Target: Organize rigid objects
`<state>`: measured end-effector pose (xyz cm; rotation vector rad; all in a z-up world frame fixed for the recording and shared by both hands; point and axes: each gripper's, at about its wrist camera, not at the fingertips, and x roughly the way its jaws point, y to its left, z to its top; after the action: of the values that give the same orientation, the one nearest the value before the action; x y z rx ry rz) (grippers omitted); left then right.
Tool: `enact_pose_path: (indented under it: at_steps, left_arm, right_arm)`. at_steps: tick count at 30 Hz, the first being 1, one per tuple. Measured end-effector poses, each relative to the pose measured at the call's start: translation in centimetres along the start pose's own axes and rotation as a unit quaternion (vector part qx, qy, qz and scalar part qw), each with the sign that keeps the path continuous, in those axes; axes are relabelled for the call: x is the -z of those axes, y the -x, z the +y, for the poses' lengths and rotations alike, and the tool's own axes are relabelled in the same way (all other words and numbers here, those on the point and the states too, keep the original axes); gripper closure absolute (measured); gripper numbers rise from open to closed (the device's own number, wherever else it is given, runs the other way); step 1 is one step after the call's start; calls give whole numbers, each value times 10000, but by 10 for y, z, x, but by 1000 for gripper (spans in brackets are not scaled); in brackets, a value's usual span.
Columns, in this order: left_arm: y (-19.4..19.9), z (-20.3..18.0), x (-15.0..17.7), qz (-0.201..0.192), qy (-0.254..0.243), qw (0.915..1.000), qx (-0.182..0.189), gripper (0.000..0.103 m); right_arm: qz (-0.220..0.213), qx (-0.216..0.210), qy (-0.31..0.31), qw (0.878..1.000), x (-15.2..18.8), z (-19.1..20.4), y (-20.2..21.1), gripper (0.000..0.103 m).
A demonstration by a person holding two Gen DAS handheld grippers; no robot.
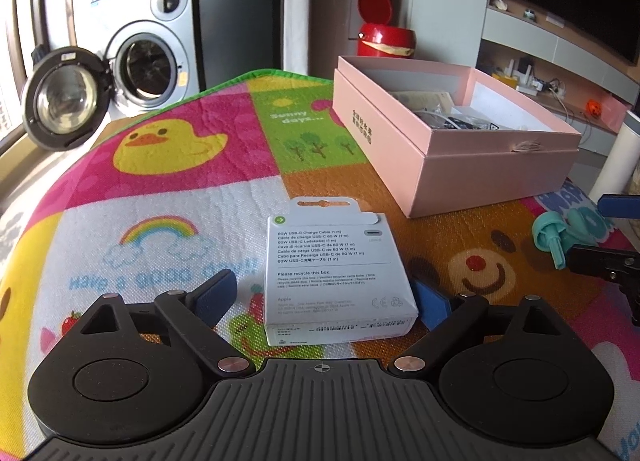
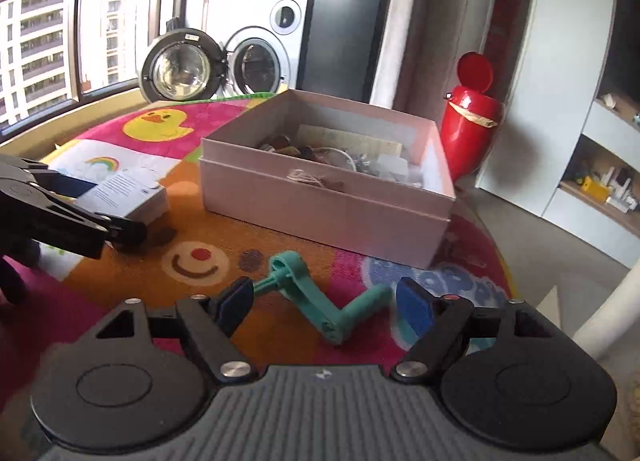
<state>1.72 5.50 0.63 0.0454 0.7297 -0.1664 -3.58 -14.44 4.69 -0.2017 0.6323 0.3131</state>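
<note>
1. Left gripper (image 1: 326, 295): jaws wide, straddling the white cable box; the blue pads (image 1: 218, 295) stand clear of its sides, nothing gripped.
2. Right gripper (image 2: 326, 303): jaws wide, empty, with the teal crank between and just ahead of the tips.
3. Pink box (image 1: 460, 177): open, part-filled, ahead and to the right of the left gripper, ahead of the right one; the likely destination.
4. White cable box (image 1: 336, 273): flat on the play mat (image 1: 168, 189), long axis running away from the left gripper, the nearer hand.
5. Teal crank (image 2: 320, 297): flat on the mat, long axis crosswise between the right jaws.
</note>
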Motion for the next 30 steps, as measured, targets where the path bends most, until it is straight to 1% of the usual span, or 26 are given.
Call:
enact_pose_path:
  at_steps: [1,3,4,6,7,8,9,10,11,15,18,21,23,26,27,29,30]
  left_arm:
    - [1,0,0,15,-44,10000,-5,7]
    - [2,2,0,42,-50,10000,49,7]
    - [3,3,1,18,-57,9999,96,8]
    - [6,5,5,-96,-108,9998,120,10]
    - [8,6,6,-151,-87,9998,86,16]
    - [9,8,5,-187,-32,9998,61,27]
    - [10,10,3,-203,33,9998,53,28]
    - [9,13,0,-170,125,9997,104,28]
    - [8,15,-2,-155,187,9996,153,28]
    - [5,17,-5,-201,195,9993,239,28]
    - [17,14,-3,-328,58,9983,484,28]
    - [40,7,-2,-538,-137,9962,678,29]
    - [57,4,-8,-738,-175,9933,874,29]
    - [83,-1,-29,-1166,-199,9867,1111,29]
    - [92,-3,-41,-1378,-253,9833,1164,29]
    - [104,-7,-60,-1640,-330,9784,1213,29]
    - [110,-9,-73,-1799,-381,9746,1275,29]
  right_arm:
    - [-25,-133,103,9999,-2,5,-4,24]
    - [-1,-159,384,9991,-4,13,-15,24]
    - [83,-158,453,9988,-4,16,-22,24]
    - [262,-266,361,9986,-5,13,-33,24]
    - [301,-356,229,9986,-6,9,-35,24]
    - [330,-422,133,9985,-6,6,-36,27]
    - [374,-495,43,9981,-5,4,-35,37]
    - [399,-556,-5,9977,-5,3,-34,41]
    - [416,-590,-32,9974,-5,3,-32,48]
    - [441,-632,103,9970,-2,12,-24,56]
    - [450,-569,110,9973,-2,14,-15,57]
    - [304,-516,78,9982,-7,12,5,58]
    - [84,-511,66,9986,-13,11,21,59]
    - [-477,-475,92,9977,-36,10,53,60]
    - [-654,-490,74,9966,-46,9,62,60]
    - [-938,-515,31,9943,-67,4,78,60]
    - [-1056,-521,1,9930,-79,1,85,60]
